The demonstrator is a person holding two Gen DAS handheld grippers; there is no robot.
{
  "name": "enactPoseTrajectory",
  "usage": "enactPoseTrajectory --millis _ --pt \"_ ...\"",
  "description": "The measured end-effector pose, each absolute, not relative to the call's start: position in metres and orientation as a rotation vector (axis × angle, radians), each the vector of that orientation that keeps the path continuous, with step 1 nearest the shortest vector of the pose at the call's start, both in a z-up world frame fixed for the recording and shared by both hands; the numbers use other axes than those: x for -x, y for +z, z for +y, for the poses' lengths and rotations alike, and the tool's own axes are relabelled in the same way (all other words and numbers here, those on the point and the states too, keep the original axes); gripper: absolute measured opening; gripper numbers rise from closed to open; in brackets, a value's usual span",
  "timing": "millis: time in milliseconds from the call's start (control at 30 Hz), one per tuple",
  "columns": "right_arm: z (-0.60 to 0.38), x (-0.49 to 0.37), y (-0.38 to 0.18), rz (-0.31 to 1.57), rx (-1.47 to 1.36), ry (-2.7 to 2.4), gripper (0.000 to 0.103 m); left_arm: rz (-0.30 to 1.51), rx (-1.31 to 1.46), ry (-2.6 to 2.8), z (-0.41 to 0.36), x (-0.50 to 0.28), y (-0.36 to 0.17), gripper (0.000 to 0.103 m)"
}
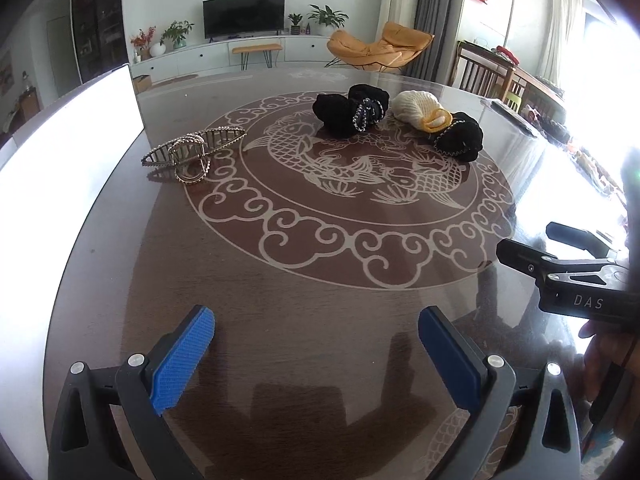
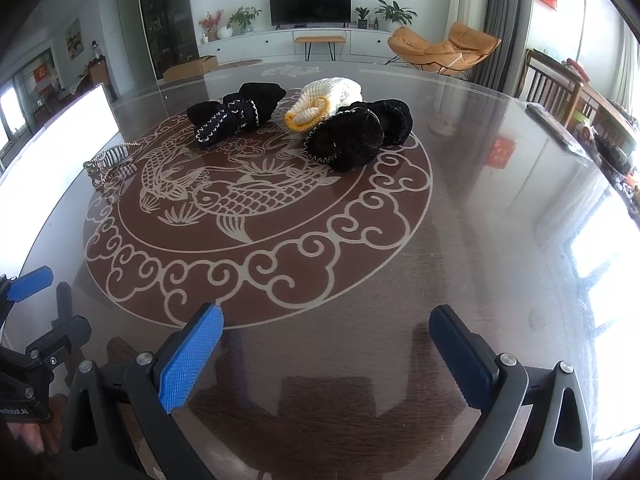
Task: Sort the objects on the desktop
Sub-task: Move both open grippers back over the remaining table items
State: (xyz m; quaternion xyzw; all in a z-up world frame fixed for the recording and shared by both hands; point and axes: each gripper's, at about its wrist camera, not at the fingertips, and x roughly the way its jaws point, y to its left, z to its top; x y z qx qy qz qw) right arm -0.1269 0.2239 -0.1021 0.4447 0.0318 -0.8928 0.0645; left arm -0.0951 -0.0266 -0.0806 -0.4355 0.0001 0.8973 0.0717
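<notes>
On the round glass table (image 1: 280, 320) lie a gold hair claw clip (image 1: 192, 152) at the left, a black knitted bundle (image 1: 350, 110), a white knitted item with a yellow rim (image 1: 418, 110) and a second black knitted piece (image 1: 460, 136) at the far middle. The right wrist view shows the clip (image 2: 110, 162), black bundle (image 2: 234, 114), white item (image 2: 324, 100) and second black piece (image 2: 360, 138). My left gripper (image 1: 316, 360) is open and empty near the front edge. My right gripper (image 2: 326, 356) is open and empty, also near the front edge.
A bright white panel (image 1: 68, 132) stands at the table's left edge. The right gripper's body (image 1: 576, 276) shows at the right of the left wrist view. Wooden chairs (image 2: 556, 80) and a cluttered side table stand at the right. A koi pattern (image 2: 256, 192) marks the table's middle.
</notes>
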Motion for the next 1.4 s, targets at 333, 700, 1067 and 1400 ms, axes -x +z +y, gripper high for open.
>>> enactPoseTrajectory --millis 333,700,1067,1400 --pt "0.2266 0.1269 -0.1019 0.084 -1.353 -2.699 0.103 0.061 1.346 2.695 -0.0210 0.0967 -0.0846 0.103" --pt "0.2269 0.1272 -0.1031 0.078 -1.371 -2.691 0.103 0.101 1.359 2.698 -0.0184 0.0966 -0.0866 0.103" --pt "0.2266 0.1271 -0.1037 0.096 -1.378 -2.693 0.103 0.102 1.359 2.698 -0.0186 0.0961 -0.0865 0.103" --pt "0.2264 0.1267 -0.1037 0.099 -1.379 -2.693 0.103 0.102 1.359 2.698 -0.0187 0.0956 -0.0865 0.103"
